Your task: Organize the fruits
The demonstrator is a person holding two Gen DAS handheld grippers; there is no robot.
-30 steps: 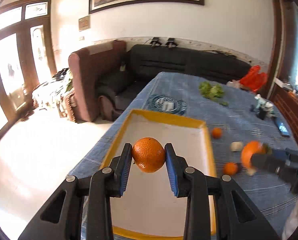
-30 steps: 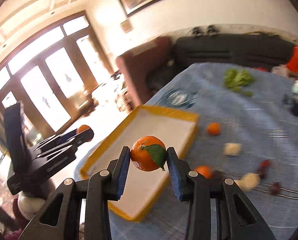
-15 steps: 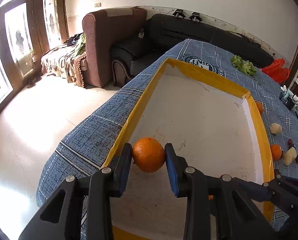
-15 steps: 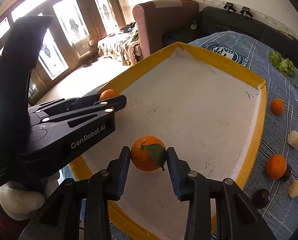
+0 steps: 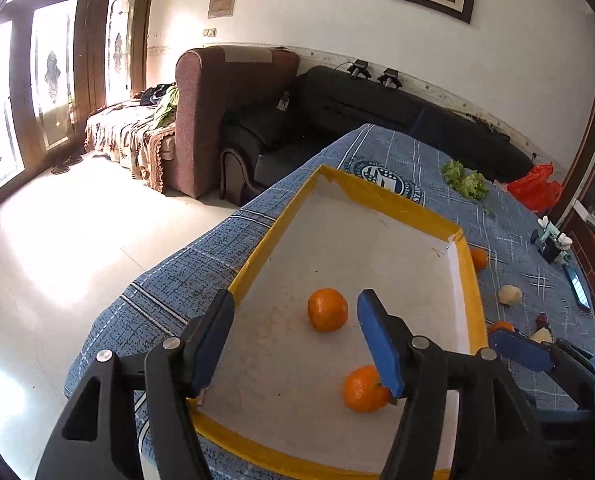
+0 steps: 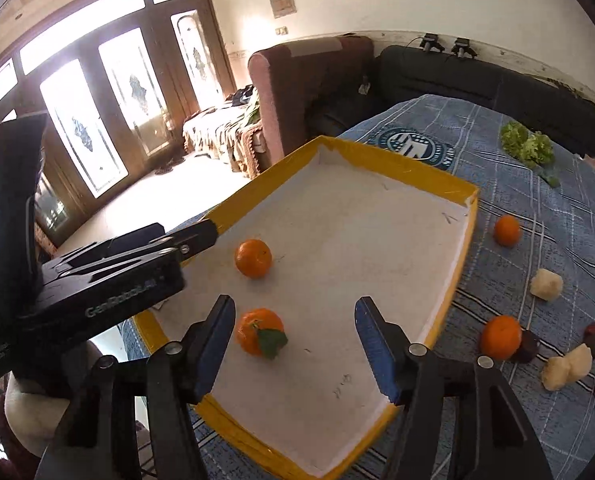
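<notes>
Two oranges lie in the tray [image 6: 463, 236]: a plain orange [image 6: 253, 258] and a leafed orange [image 6: 259, 332]. The left gripper [image 5: 293, 340] and right gripper [image 6: 291, 340] are held above them, fingers spread and empty. The release step is judged done; next, the loose orange [image 6: 500, 337] on the bench [image 6: 537, 184] must be reached.

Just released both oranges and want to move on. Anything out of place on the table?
Two oranges lie on the tablecloth outside the yellow tray, among pale chunks and dark fruits. Nothing looks spilled or damaged.
</notes>
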